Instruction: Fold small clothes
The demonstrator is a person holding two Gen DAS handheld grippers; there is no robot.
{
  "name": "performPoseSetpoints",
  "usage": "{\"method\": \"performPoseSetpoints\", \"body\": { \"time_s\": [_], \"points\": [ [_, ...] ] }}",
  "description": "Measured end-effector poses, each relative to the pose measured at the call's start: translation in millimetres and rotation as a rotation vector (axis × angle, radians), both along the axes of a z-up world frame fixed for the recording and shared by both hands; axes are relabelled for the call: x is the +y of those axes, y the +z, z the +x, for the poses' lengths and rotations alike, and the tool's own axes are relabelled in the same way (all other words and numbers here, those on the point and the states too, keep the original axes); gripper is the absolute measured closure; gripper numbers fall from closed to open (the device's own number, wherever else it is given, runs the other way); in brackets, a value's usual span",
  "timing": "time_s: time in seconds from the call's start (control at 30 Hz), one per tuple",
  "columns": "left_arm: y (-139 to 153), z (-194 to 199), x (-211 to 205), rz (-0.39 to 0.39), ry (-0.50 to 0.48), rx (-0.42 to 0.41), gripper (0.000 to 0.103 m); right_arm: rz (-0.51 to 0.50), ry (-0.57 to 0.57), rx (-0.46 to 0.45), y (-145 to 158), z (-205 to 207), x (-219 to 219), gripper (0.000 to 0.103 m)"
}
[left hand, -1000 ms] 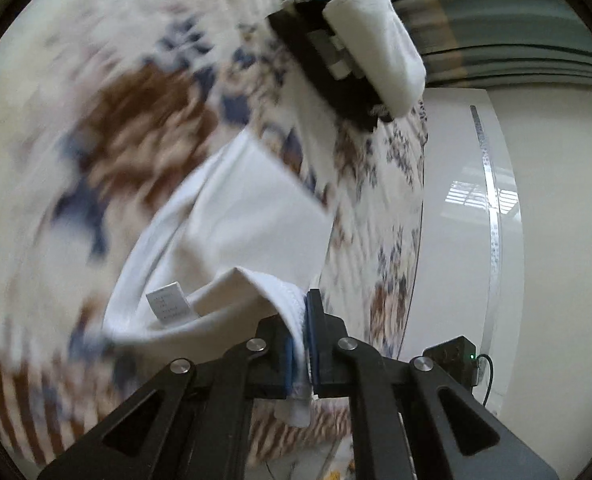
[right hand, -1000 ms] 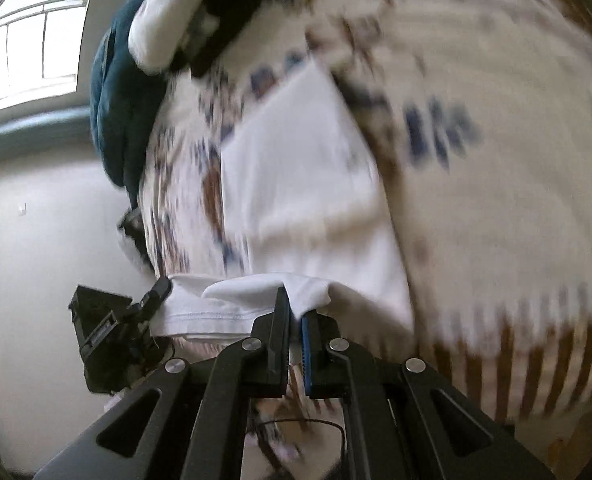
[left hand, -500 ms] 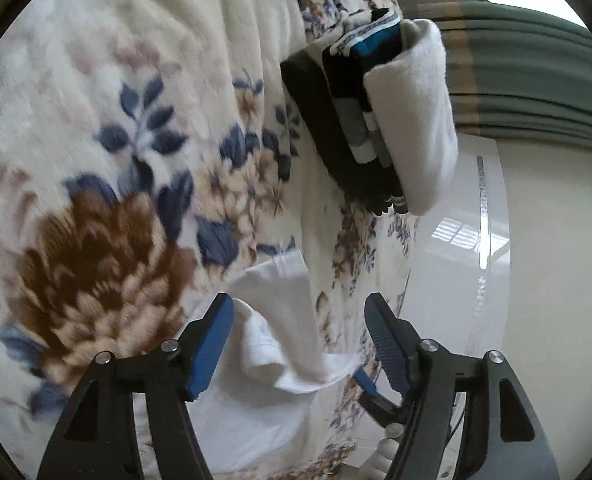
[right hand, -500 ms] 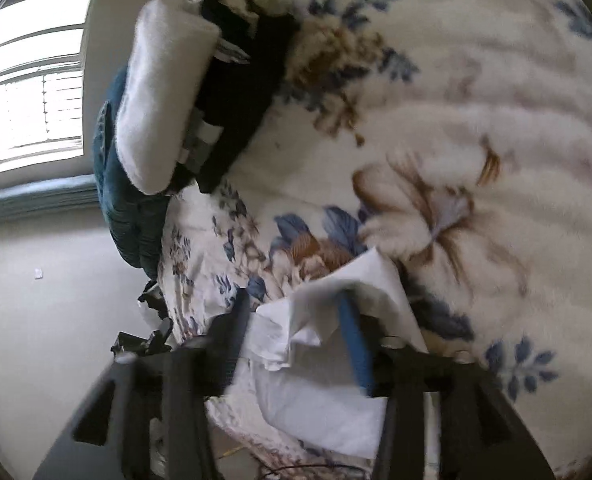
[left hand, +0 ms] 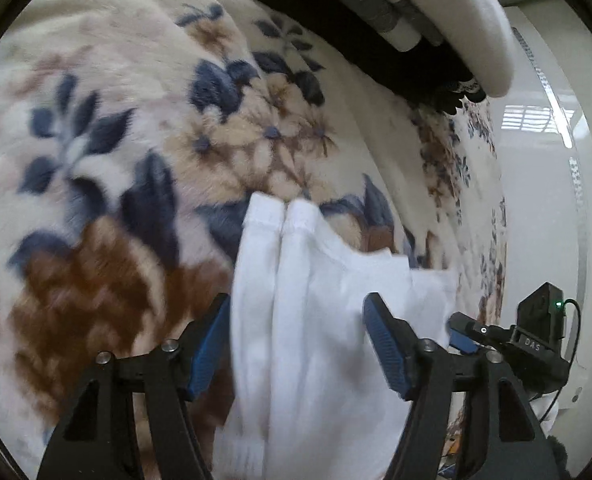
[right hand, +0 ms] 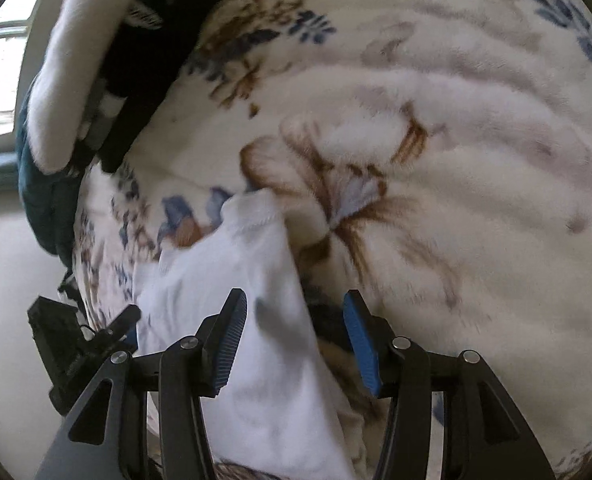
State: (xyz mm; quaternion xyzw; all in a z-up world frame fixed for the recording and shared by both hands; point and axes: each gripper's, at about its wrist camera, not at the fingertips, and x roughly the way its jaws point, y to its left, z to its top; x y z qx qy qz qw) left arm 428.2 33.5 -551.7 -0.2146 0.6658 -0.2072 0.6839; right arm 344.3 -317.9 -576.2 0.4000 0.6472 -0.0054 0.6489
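Note:
A small white garment point(left hand: 316, 264) lies folded over on the floral fleece blanket point(left hand: 116, 140). Two hemmed ends of it point away from me. My left gripper point(left hand: 296, 308) hovers low over it, jaws apart and closing. The cloth runs under and between the blue pads point(left hand: 212, 344), and neither pad presses on it. In the right wrist view the same garment point(right hand: 252, 276) lies under my right gripper point(right hand: 294, 300). That gripper is open, its left pad point(right hand: 228, 344) over the cloth and its right pad over the blanket point(right hand: 456, 160).
A stack of folded clothes point(left hand: 384, 20), dark pieces under a white fleecy one, sits further along the bed point(right hand: 96, 60). A teal cloth point(right hand: 40, 200) hangs beyond it. The bed edge drops to a glossy pale floor point(left hand: 544, 200). The other gripper's black body point(left hand: 536, 336) stays close beside.
Both grippers were shut on the raised white garment; they have opened and let it go. The garment now lies folded on the blanket, and both grippers have sunk closer to it.

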Motion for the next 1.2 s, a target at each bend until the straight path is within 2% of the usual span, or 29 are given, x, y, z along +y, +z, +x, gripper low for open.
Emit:
{"method": "performPoseSetpoints", "body": {
  "time_s": [0.03,0.07,0.1,0.13,0.17,0.2,0.33,0.43,0.5,0.53,0.57,0.63,0.73,0.77,0.8,0.83,0.9,0.97,1.0,1.07,1.13,1.2],
  "points": [
    [-1.4,2.6,-0.2,-0.004,0.006,-0.004,0.081,0.016,-0.021,0.009,-5.5,3.9,-2.4,0.052],
    [-2.1,3.8,-0.2,0.001,0.003,-0.002,0.092,0.039,-0.044,0.011,-10.0,7.7,-4.7,0.056],
    [-0.6,6.4,3.5,-0.021,0.01,0.001,0.093,0.053,-0.058,0.008,-12.5,10.6,-6.0,0.076],
    [2.6,5.5,7.4,-0.03,0.023,-0.008,0.096,0.064,-0.067,0.008,-13.9,13.9,-6.6,0.092],
    [7.1,4.2,13.0,-0.033,0.038,-0.019,0.097,0.064,-0.068,0.0,-12.0,16.7,-6.4,0.094],
    [10.6,3.4,19.4,-0.04,0.053,-0.026,0.098,0.044,-0.063,-0.019,-6.8,19.9,-5.1,0.099],
    [3.6,8.1,41.9,-0.05,0.128,-0.01,0.098,-0.02,-0.009,-0.073,12.2,34.8,7.2,0.1],
    [-5.3,13.0,50.5,-0.09,0.136,0.05,0.093,-0.064,0.02,-0.042,6.6,45.9,12.9,0.099],
    [-0.8,11.4,54.8,-0.116,0.131,0.056,0.069,-0.064,0.034,-0.006,4.5,47.3,12.1,0.097],
    [3.9,8.0,58.0,-0.142,0.129,0.052,0.044,-0.057,0.027,-0.002,7.3,44.0,9.7,0.09],
    [8.6,3.1,61.5,-0.16,0.133,0.047,0.039,-0.047,0.022,-0.003,11.8,38.6,6.6,0.085],
    [13.7,-8.3,61.0,-0.185,0.121,0.05,0.039,-0.035,0.02,-0.017,18.8,25.5,1.1,0.062],
    [13.0,-26.2,49.5,-0.154,0.086,0.046,0.041,0.006,0.02,-0.001,18.4,-5.4,-3.7,0.06],
    [11.8,-31.3,45.8,-0.142,0.081,0.043,0.048,0.042,0.02,0.012,13.7,-17.1,-2.8,0.06],
    [10.4,-38.3,42.2,-0.13,0.076,0.042,0.061,0.064,0.025,0.025,9.8,-24.3,-0.7,0.06],
    [9.5,-42.5,39.7,-0.139,0.073,0.046,0.097,0.085,0.028,0.037,5.5,-32.7,2.9,0.06],
    [14.4,-52.3,39.5,-0.113,0.083,0.036,0.098,0.118,0.032,0.048,0.3,-46.6,8.3,0.06],
    [20.8,-57.3,44.0,-0.098,0.102,0.013,0.098,0.147,0.016,0.022,0.0,-57.1,11.5,0.077],
    [22.6,-59.3,47.3,-0.079,0.111,0.009,0.098,0.138,0.008,0.015,1.1,-61.3,13.3,0.097],
    [18.4,-60.3,53.7,-0.065,0.138,0.02,0.098,0.118,-0.011,0.006,4.9,-65.3,10.8,0.101],
    [14.4,-59.4,58.6,-0.053,0.16,0.033,0.098,0.086,-0.039,0.007,8.9,-68.3,4.8,0.101],
    [14.5,-59.2,61.5,-0.078,0.166,0.057,0.096,0.067,-0.032,0.029,10.5,-67.5,7.2,0.101]
  ]
}}
